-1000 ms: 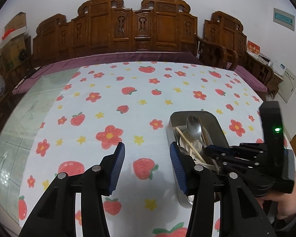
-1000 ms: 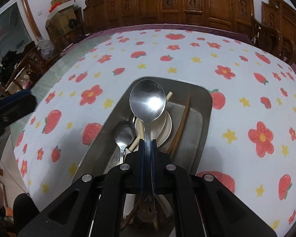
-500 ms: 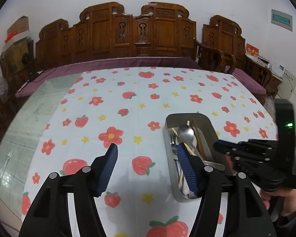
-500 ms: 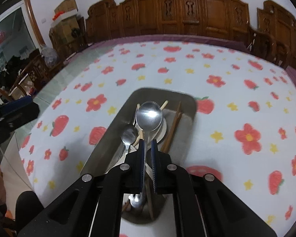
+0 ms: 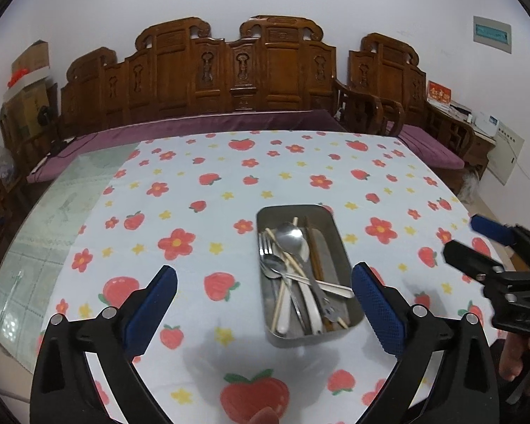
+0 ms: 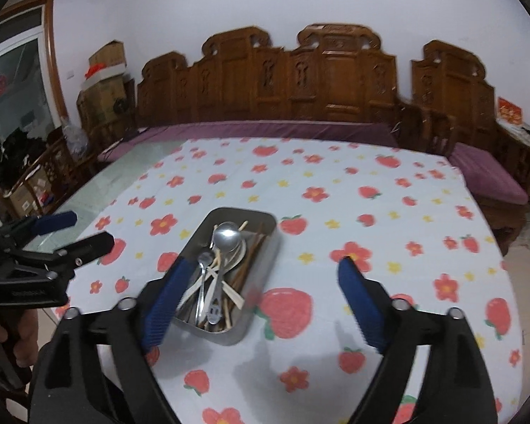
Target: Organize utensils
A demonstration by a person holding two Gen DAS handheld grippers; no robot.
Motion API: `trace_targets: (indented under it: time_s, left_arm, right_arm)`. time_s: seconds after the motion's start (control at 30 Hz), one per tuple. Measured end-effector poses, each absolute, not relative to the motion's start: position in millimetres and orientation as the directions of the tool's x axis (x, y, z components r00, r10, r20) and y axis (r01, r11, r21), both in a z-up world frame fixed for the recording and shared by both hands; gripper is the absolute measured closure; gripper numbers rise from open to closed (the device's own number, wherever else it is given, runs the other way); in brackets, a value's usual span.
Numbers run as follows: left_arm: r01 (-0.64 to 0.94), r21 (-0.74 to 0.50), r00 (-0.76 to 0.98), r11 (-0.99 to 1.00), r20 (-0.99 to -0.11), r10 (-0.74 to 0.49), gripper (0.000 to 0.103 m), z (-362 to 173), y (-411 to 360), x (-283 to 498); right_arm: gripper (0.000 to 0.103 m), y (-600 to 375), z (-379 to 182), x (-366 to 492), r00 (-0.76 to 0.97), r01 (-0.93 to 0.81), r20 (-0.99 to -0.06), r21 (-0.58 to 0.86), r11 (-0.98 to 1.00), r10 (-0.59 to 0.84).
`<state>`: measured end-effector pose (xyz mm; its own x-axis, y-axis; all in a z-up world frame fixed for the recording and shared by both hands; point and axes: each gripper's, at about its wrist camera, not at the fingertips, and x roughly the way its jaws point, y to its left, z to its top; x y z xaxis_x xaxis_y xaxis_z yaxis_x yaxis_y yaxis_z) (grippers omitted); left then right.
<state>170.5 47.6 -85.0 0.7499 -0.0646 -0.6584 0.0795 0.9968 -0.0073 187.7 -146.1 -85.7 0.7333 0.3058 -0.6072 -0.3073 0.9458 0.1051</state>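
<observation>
Left gripper (image 5: 265, 304): black frame, blue pads, jaws opening wide, nothing between them, above white tablecloth with red strawberry and flower print (image 5: 194, 190).

Centre: rectangular stainless-steel tray (image 5: 332, 226) on cloth, holding large metal spoon (image 5: 290, 236), small metal spoon (image 5: 274, 268), metal fork (image 5: 265, 243), pale and brown chopsticks (image 5: 314, 254), all piled crosswise.

Right gripper (image 6: 261, 300): jaws opening wide, empty, tray just beyond its left pad.
</observation>
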Motion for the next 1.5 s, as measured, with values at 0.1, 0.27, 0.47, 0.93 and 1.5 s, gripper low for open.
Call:
trace_targets:
  time_s: [0.1, 0.27, 0.47, 0.93, 1.5]
  left_arm:
    - [0.082, -0.006, 0.759, 0.997, -0.648, -0.067, 0.008, -78, 38, 159]
    - [0.085, -0.019, 0.779, 0.996, -0.622, -0.078, 0.008, -62, 26, 141]
    - [0.083, -0.005, 0.815, 0.997, -0.575, -0.071, 0.008, -36, 12, 119]
    - [0.055, 0.001, 0.891, 0.999, -0.452, -0.048, 0.008, 9, 2, 72]
    - [0.063, 0.012, 0.897, 0.998, -0.438, -0.051, 0.008, 13, -5, 63]
  right_arm:
    - [0.003, -160, -74, 173, 0.762, -0.282, -0.582, 0.094, 0.955, 0.283]
    - [0.003, -180, -56, 149, 0.798, -0.25, -0.543, 0.096, 0.964, 0.261]
    - [0.003, -196, -30, 120, 0.846, -0.232, -0.475, 0.081, 0.969, 0.242]
    - [0.003, -220, 11, 67, 0.911, -0.2, -0.352, 0.08, 0.976, 0.216]
    - [0.003, -223, 10, 64, 0.915, -0.189, -0.347, 0.077, 0.979, 0.204]
